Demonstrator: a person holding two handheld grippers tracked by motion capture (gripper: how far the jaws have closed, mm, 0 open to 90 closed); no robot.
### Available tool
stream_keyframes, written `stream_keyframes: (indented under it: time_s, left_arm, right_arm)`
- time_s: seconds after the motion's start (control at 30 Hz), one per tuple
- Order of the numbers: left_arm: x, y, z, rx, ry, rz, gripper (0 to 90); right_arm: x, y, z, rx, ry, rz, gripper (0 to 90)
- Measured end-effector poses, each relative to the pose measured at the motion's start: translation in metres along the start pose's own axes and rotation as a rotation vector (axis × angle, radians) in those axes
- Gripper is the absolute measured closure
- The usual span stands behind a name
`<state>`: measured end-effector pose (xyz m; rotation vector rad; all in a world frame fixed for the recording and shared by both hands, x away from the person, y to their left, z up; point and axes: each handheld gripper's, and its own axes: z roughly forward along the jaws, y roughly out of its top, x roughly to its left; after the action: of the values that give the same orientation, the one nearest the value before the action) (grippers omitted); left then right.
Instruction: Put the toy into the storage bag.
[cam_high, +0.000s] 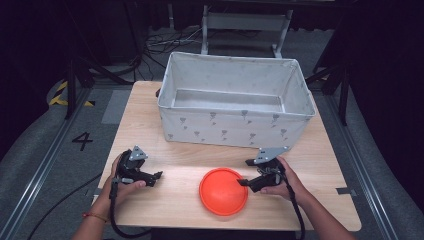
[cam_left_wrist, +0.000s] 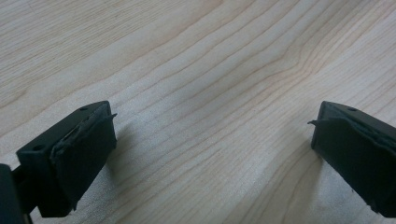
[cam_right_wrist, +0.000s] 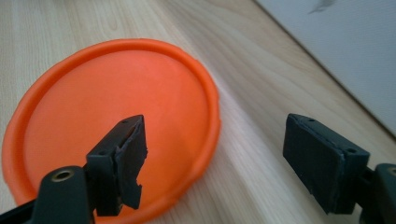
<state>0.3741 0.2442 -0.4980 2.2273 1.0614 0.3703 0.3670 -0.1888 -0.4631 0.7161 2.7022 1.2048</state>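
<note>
The right gripper (cam_high: 245, 183), jaws wide and empty, straddles the right rim of the orange plate (cam_high: 223, 191) near the fabric bin (cam_high: 235, 131). Seat the rim deep before closing. The left gripper (cam_high: 159, 176) rests open, empty.

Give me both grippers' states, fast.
Left gripper: open, holding nothing, jaws over bare wooden table.
Right gripper: open, holding nothing, jaws either side of the orange plate's rim.

One camera looks down from above on the whole tabletop (cam_high: 150, 107); two ride low on it, the right sharing the orange plate (cam_right_wrist: 116, 116) close up.
</note>
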Motion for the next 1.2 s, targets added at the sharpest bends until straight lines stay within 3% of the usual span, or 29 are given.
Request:
stream_keyframes:
  time_s: [0.07, 0.2, 0.23, 0.33, 0.43, 0.47, 0.57, 0.63, 0.73, 0.87, 0.97, 1.03, 1.2]
  left_arm:
    - [0.0, 0.0, 0.0, 0.002, 0.0, 0.002, 0.3]
    - [-0.001, 0.0, 0.0, 0.003, 0.002, -0.004, 0.4]
    - [-0.001, 0.0, 0.0, 0.004, 0.0, -0.007, 0.4]
    - [-0.001, 0.0, 0.0, 0.002, 0.002, -0.005, 0.4]
    - [-0.001, 0.0, 0.0, 0.002, 0.002, -0.005, 0.5]
    - [-0.001, 0.0, 0.0, 0.002, 0.002, -0.005, 0.5]
    - [-0.001, -0.001, -0.001, 0.002, 0.005, -0.008, 0.5]
    - [-0.001, -0.001, -0.001, 0.002, 0.009, -0.006, 0.5]
    - [-0.002, -0.002, -0.002, 0.003, 0.009, -0.01, 0.5]
    - [-0.002, -0.002, -0.002, 0.002, 0.01, -0.01, 0.5]
    - [-0.002, -0.002, -0.002, 0.003, 0.009, -0.01, 0.5]
    - [-0.002, -0.002, -0.002, 0.003, 0.009, -0.01, 0.5]
    - [-0.002, -0.001, -0.002, 0.004, 0.008, -0.009, 0.5]
  right_arm:
    - [0.001, 0.0, 0.005, 0.006, 0.013, 0.005, 22.4]
    - [0.005, -0.002, 0.022, 0.029, -0.008, -0.006, 21.2]
    - [0.004, -0.004, 0.029, 0.041, -0.008, 0.014, 19.1]
    - [0.001, -0.008, 0.034, 0.05, -0.005, 0.037, 17.7]
    - [0.001, -0.009, 0.036, 0.047, 0.001, 0.031, 16.1]
    - [0.003, -0.009, 0.036, 0.051, 0.002, 0.024, 16.0]
    - [0.012, -0.009, 0.036, 0.056, 0.065, -0.024, 16.7]
    - [0.021, -0.009, 0.038, 0.069, 0.038, -0.057, 17.1]
    - [0.024, -0.009, 0.039, 0.064, 0.025, -0.047, 17.6]
    - [0.023, -0.007, 0.038, 0.06, 0.006, -0.03, 27.7]
    - [0.015, -0.007, 0.034, 0.045, -0.005, 0.014, 48.1]
    - [0.011, -0.008, 0.032, 0.038, 0.003, 0.044, 54.2]
    - [0.007, -0.005, 0.027, 0.021, 0.005, 0.053, 66.8]
